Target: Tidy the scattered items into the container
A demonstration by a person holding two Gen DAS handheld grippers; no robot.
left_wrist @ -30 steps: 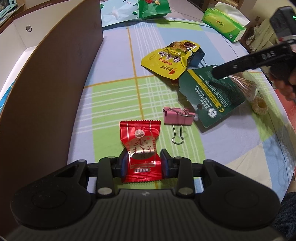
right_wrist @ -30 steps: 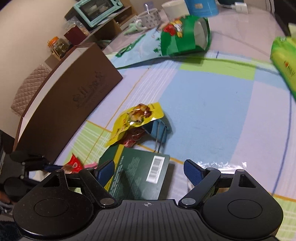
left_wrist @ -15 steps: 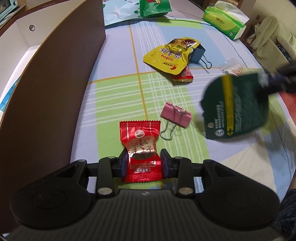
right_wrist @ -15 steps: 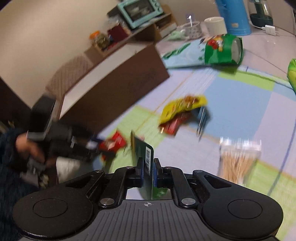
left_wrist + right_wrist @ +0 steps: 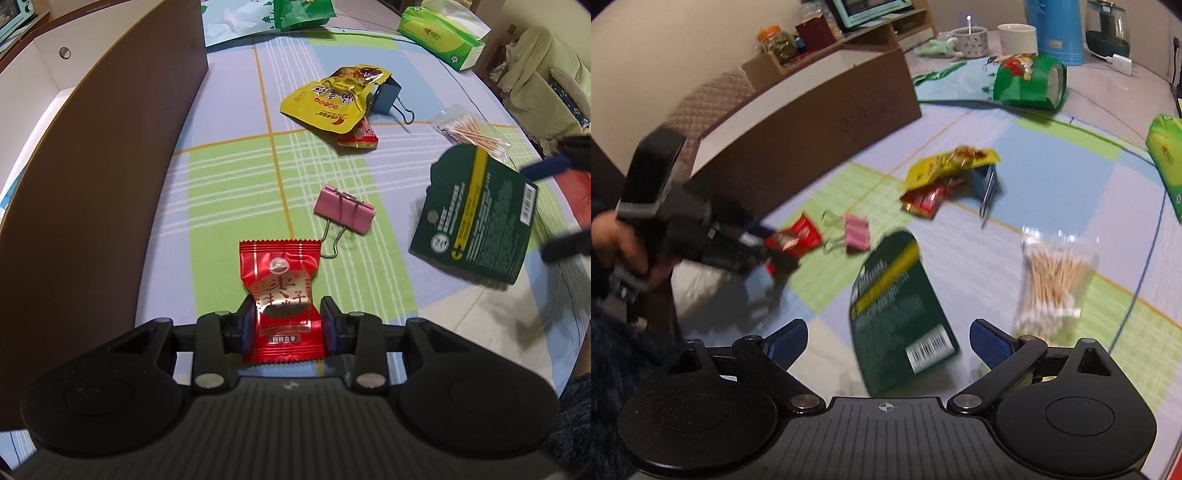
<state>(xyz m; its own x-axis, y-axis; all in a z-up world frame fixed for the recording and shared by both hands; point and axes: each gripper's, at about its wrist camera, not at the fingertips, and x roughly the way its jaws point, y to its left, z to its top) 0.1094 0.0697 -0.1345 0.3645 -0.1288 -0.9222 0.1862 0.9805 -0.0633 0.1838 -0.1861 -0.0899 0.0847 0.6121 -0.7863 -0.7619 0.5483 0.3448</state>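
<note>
Jaws around glossy red candy packet [image 5: 282, 302]

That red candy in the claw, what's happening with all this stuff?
A person is tidying the table with two claws. The left claw is shut on the red candy, beside the brown box. The right claw is open, with the green card loose between its fingers. A pink clip and snack packets wait.

Right hand-held gripper [image 5: 886, 341] spread wide; green packet [image 5: 894, 314] between its fingers, untouched; cotton swabs [image 5: 1054, 280] just right.
</note>
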